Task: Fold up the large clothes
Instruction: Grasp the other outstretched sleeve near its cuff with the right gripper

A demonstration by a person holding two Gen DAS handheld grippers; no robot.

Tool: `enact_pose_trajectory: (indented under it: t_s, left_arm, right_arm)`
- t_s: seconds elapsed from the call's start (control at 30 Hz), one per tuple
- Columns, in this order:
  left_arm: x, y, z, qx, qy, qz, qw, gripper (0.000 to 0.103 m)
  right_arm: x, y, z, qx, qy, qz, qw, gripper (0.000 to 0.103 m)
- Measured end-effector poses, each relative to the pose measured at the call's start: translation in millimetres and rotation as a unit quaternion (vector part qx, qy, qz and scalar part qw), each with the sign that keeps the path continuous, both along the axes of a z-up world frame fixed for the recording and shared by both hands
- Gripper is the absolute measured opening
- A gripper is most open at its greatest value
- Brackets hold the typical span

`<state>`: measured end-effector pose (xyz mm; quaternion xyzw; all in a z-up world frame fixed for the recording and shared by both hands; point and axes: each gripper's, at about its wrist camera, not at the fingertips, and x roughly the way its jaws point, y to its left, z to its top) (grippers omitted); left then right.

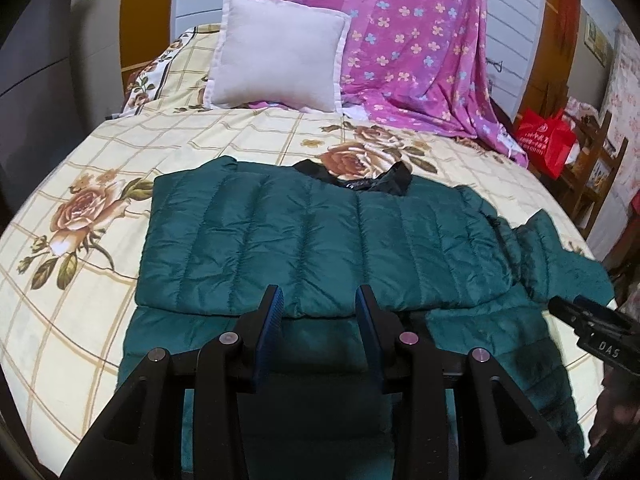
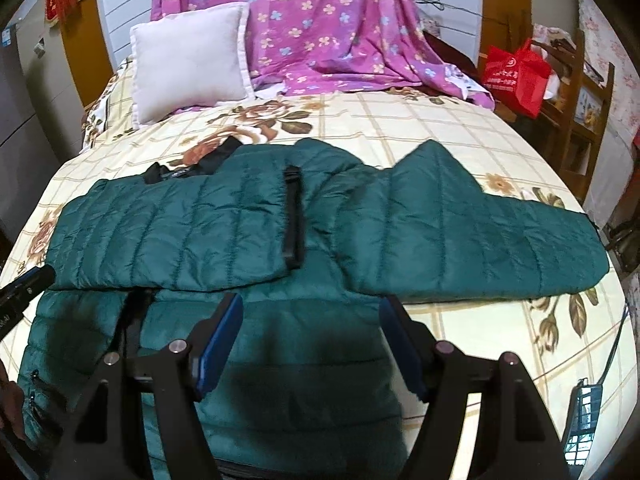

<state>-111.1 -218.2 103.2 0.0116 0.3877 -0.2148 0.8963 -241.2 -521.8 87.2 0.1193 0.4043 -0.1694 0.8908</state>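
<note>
At the far left of the bed, a square off-white cushion leans upright near the headboard, resting on the cream bedsheet printed with a tan grid and brown roses. Just beside the cushion, to its right, a pink-purple floral blanket hangs down over the headboard and spills onto the sheet. Further right, off the bed, a red carrier bag with white print sits by a wooden shelf unit; what the bag holds cannot be made out.

The dark green quilted puffer jacket lies flat across the middle of the sheet, well apart from the cushion. One panel is folded over its body, a black-trimmed collar points toward the headboard, and one sleeve stretches out to the right, lying on the sheet.

The left gripper hovers over the jacket's near fold, its blue-padded jaws a narrow gap apart with nothing between them. The right gripper hangs above the jacket's lower body, jaws spread wide and empty.
</note>
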Motion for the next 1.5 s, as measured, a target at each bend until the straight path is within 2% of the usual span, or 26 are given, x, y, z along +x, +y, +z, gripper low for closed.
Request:
enact_pose_trajectory:
  t_s: [0.2, 0.5, 0.93, 1.13, 1.43, 1.5]
  left_arm:
    - [3, -1, -3, -0.021, 0.018, -0.001, 0.9996, 0.018]
    - [6, -4, -10, -0.009, 0.021, 0.003, 0.9997, 0.018]
    - [10, -8, -21, 0.004, 0.028, 0.002, 0.9996, 0.018]
    - [12, -9, -24, 0.008, 0.031, 0.001, 0.9995, 0.018]
    - [13, -13, -33, 0.02, 0.037, -0.003, 0.9991, 0.018]
    - [14, -13, -33, 0.019, 0.038, 0.0, 0.9991, 0.018]
  right_arm:
    - [-9, -21, -1, -0.004, 0.002, -0.018, 1.0, 0.074]
    - [-23, -70, -1, -0.023, 0.004, -0.068, 0.997, 0.074]
    - [-46, -156, -12, -0.032, 0.009, -0.158, 0.987, 0.075]
    - [-66, -216, -23, -0.018, 0.008, -0.23, 0.973, 0.078]
    - [-100, -300, -40, -0.005, 0.011, -0.336, 0.942, 0.079]
    - [-102, -317, -46, -0.001, 0.016, -0.347, 0.938, 0.084]
